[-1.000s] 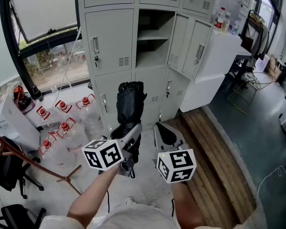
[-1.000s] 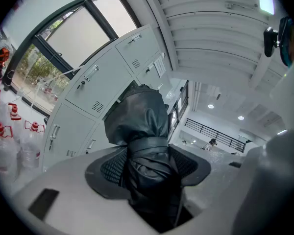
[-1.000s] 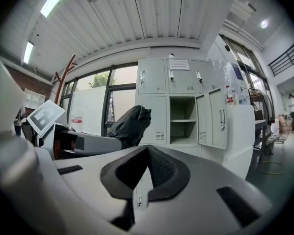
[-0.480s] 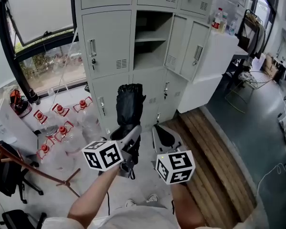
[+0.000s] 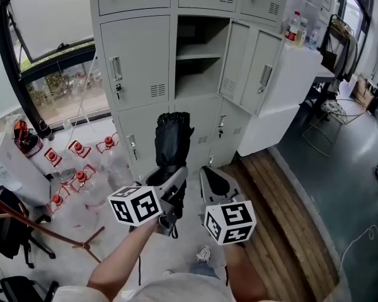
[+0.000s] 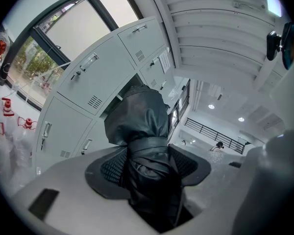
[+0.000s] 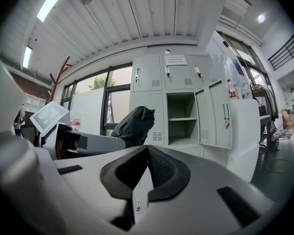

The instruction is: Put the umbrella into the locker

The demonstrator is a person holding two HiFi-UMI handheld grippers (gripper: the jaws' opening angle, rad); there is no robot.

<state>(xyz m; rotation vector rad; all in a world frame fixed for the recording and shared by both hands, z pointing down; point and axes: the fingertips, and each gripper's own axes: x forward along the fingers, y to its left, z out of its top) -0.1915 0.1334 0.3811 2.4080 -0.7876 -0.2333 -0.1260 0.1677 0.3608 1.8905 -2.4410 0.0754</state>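
Currently: left gripper (image 6: 147,165) is clamped on the folded black umbrella (image 6: 139,119). Both pads press on the strapped middle of the bundle, and the canopy end sticks out past the jaws. In the head view the umbrella (image 5: 173,134) points toward the grey locker bank (image 5: 135,55) and isn't inside it. It shows in front of the lower doors, below the open compartment (image 5: 198,74). That compartment has one shelf (image 5: 197,53) across it.

Right gripper (image 7: 146,173): jaws closed pad to pad, nothing between them. It sits just beside the left one, on its right, aimed at the same lockers.

Clear water bottles with red caps (image 5: 82,172) are on the floor off to the left, under the window (image 5: 57,17). Wooden planks (image 5: 283,219) run along the floor at right. A few bottles (image 5: 295,27) stand on the white unit (image 5: 290,87) next to the lockers.
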